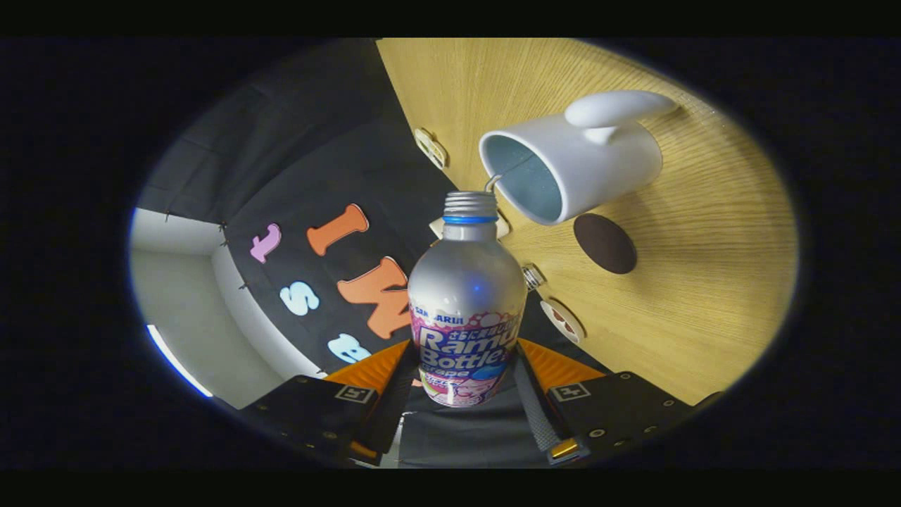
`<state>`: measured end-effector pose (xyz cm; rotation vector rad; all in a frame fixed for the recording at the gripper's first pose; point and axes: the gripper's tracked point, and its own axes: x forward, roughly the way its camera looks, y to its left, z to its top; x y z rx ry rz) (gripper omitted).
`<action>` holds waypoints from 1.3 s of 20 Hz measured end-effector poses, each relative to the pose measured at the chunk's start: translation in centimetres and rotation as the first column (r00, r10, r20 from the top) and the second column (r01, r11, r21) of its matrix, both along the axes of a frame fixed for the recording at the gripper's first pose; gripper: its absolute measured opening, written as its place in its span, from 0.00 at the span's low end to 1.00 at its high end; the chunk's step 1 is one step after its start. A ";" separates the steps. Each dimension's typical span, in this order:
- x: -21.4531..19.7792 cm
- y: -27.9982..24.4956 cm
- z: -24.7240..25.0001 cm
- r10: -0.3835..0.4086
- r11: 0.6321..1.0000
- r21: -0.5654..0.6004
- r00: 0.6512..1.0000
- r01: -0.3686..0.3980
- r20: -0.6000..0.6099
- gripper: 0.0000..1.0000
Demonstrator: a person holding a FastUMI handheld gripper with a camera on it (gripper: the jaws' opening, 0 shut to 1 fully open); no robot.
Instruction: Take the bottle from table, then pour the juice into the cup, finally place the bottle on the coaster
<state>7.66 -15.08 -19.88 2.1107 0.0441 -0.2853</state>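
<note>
Gripping the bottle (467,310) low on its labelled body, the hand-held gripper (464,384) is sitting at the bottom centre of the frame, both orange-and-black fingers (376,370) pressing on the sides. Lifting is done: the bottle is off the desk (690,317) and tipped, its uncapped threaded neck pointing up the frame toward the white cup (574,165) at upper right. A thin stream seems to be passing from the mouth to the cup's rim, so pouring is, by my reading, under way; how much has gone in I cannot tell. Placing is remaining: the dark round coaster (605,243) is lying bare just below the cup, right of the bottle's neck.

Room is looking decent. Open wood is spreading across the right of the frame, while the desk's edge is running diagonally from top centre down past the bottle's shoulder, with small clips (431,146) along it. A small cap-like piece (533,276) is resting just beside the bottle's shoulder.
</note>
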 end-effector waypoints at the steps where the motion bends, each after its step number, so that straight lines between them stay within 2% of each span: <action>1: 0.0 -0.2 0.2 -0.006 1.000 0.011 1.000 0.006 0.008 0.75; 12: 0.3 -0.9 2.7 -0.049 0.995 0.085 0.997 0.043 0.065 0.75; 26: 0.0 -1.2 1.8 -0.105 0.974 0.207 0.992 0.088 0.073 0.75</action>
